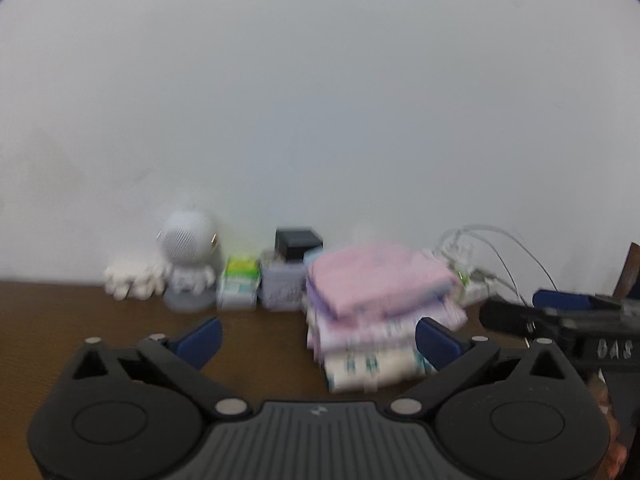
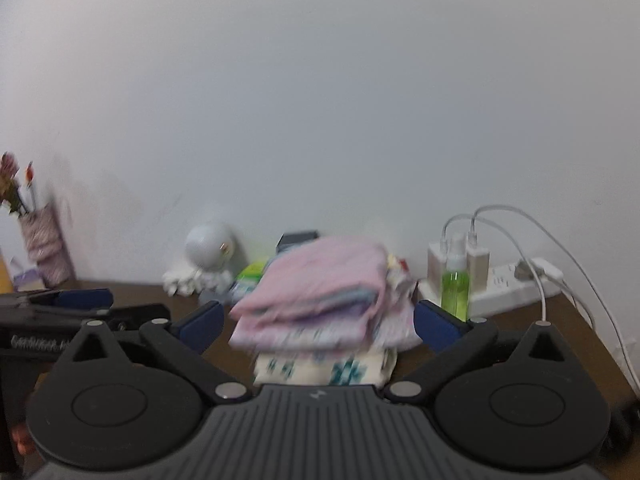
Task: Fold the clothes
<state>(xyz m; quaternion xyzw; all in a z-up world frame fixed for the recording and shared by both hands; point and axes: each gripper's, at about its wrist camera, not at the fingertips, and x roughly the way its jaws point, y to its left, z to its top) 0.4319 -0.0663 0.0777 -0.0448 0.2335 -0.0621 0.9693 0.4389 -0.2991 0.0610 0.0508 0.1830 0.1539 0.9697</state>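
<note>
Both the left gripper (image 1: 318, 340) and right gripper (image 2: 316, 326) are standing spread and empty before the stack of folded clothes (image 2: 320, 312), soft, light, best gripped at edges.

Soft, even illumination is observed; no glare is recorded; motion blur smears the folded clothes stack (image 1: 380, 312); edges are fisheye-curved.
</note>
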